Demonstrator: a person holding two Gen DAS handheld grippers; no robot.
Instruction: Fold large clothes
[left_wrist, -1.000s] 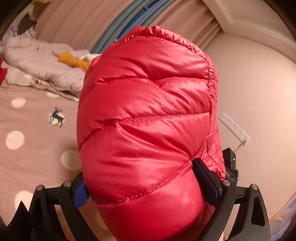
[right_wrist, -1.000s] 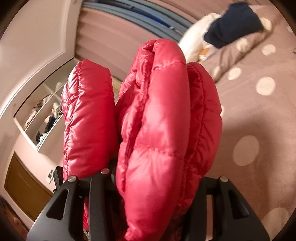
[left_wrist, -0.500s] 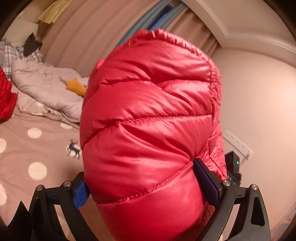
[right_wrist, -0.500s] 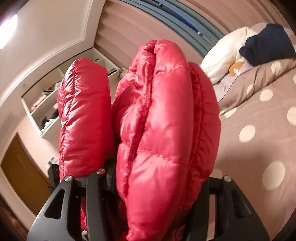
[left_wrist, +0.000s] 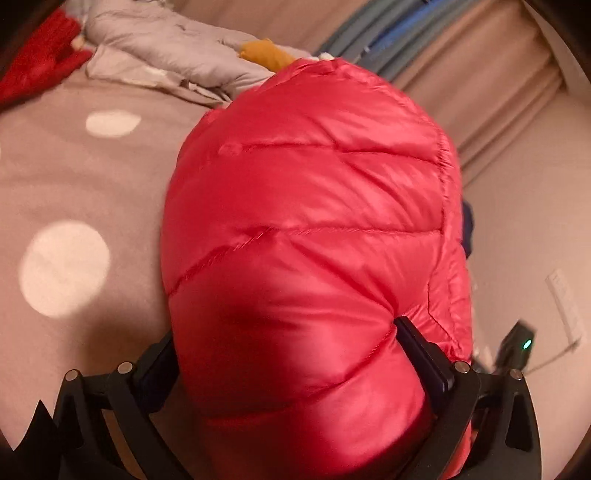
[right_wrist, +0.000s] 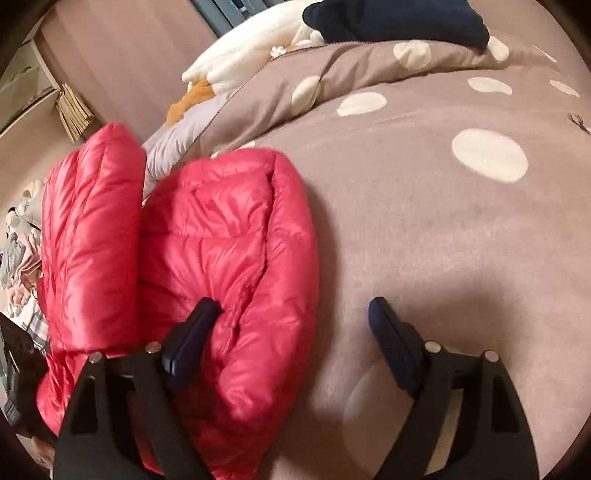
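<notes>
A shiny red puffer jacket (left_wrist: 314, 240) fills the left wrist view, bunched between the fingers of my left gripper (left_wrist: 288, 354), which is shut on it. In the right wrist view the jacket (right_wrist: 221, 251) lies folded on the brown polka-dot bedspread (right_wrist: 424, 221). My right gripper (right_wrist: 295, 317) is open; its left finger (right_wrist: 192, 328) rests on the jacket, its right finger (right_wrist: 391, 332) is over bare bedspread. A second red fold (right_wrist: 92, 236) stands to the left.
A grey duvet (left_wrist: 166, 48) and an orange item (left_wrist: 266, 51) lie at the bed's far edge. A white pillow (right_wrist: 251, 48) and a dark navy garment (right_wrist: 395, 18) lie at the far end. Curtains (left_wrist: 424, 48) and a wall socket (left_wrist: 565, 306) are to the right.
Both grippers came down from held-up to the bedspread. The right gripper opened and let go of the jacket, which now lies on the bed. The left gripper still holds it.
</notes>
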